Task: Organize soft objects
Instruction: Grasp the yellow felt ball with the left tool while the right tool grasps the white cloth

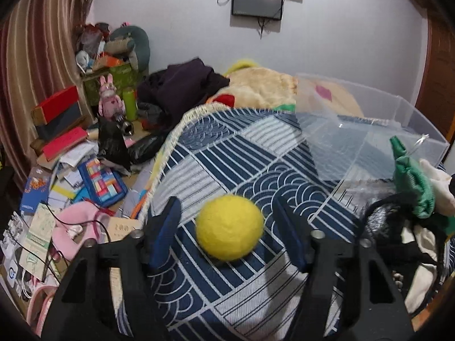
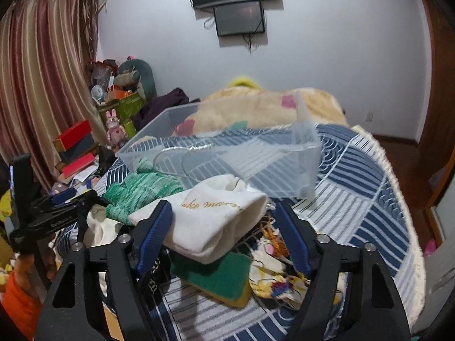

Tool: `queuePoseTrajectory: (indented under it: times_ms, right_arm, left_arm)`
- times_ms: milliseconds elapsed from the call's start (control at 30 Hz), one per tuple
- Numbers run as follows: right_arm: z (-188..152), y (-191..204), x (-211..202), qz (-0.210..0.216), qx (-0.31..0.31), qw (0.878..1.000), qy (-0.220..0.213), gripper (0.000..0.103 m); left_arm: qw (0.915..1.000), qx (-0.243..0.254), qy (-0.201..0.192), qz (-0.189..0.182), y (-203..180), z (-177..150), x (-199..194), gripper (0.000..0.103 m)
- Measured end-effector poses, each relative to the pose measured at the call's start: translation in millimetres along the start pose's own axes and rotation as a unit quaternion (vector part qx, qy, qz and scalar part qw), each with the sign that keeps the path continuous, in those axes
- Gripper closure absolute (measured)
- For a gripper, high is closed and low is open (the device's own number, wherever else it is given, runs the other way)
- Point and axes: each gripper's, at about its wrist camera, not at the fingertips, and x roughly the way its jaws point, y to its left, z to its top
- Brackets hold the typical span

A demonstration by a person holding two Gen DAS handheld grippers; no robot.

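Note:
A yellow felt ball (image 1: 229,227) lies on the blue patterned bedspread (image 1: 227,153), between the open fingers of my left gripper (image 1: 227,213), which do not touch it. My right gripper (image 2: 224,216) is open around a white cloth pouch with gold lettering (image 2: 210,221) that lies on top of a pile of soft things: a green knit piece (image 2: 136,190), a green and yellow sponge (image 2: 219,278), and a printed cloth (image 2: 273,272). The pile also shows in the left wrist view (image 1: 412,221). A clear plastic bin (image 2: 227,147) stands behind the pile.
A cream plush blanket (image 1: 264,85) and dark clothes (image 1: 182,85) lie at the head of the bed. A cluttered side table (image 1: 71,156) with books, boxes and toys stands left of the bed. The left gripper (image 2: 51,216) shows at the left in the right wrist view.

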Motion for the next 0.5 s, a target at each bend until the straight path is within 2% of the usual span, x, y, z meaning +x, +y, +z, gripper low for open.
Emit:
queuePoseTrajectory:
  times_ms: [33, 67, 133, 200, 300, 500]
  right_arm:
    - [0.1, -1.1, 3.0, 0.007, 0.004, 1.0, 0.008, 0.045]
    - [-1.0, -1.8, 5.1, 0.016, 0.009, 1.0, 0.015, 0.057]
    - [-4.1, -3.8, 7.3, 0.037, 0.021, 0.999, 0.026, 0.075]
    - [-6.8, -4.7, 3.7, 0.034, 0.022, 0.999, 0.022, 0.078]
    - [-7.9, -5.5, -4.9, 0.032, 0.023, 0.999, 0.011, 0.088]
    - [-0.6, -7.0, -23.0, 0.025, 0.022, 0.999, -0.017, 0.091]
  left_arm:
    - [1.0, -0.003, 0.009, -0.001, 1.1, -1.2, 4.6, 0.047]
    - [0.9998, -0.006, 0.018, -0.001, 2.0, -2.8, 8.4, 0.055]
    - [0.9997, -0.008, 0.024, -0.006, 2.5, -6.0, 11.9, 0.057]
    - [0.9998, -0.004, 0.019, -0.006, 1.3, -6.9, 8.9, 0.058]
    - [0.9998, 0.002, 0.012, -0.017, -3.6, -6.0, 1.7, 0.059]
    - [0.999, 0.019, -0.015, -0.038, -19.0, 3.7, -22.9, 0.059]
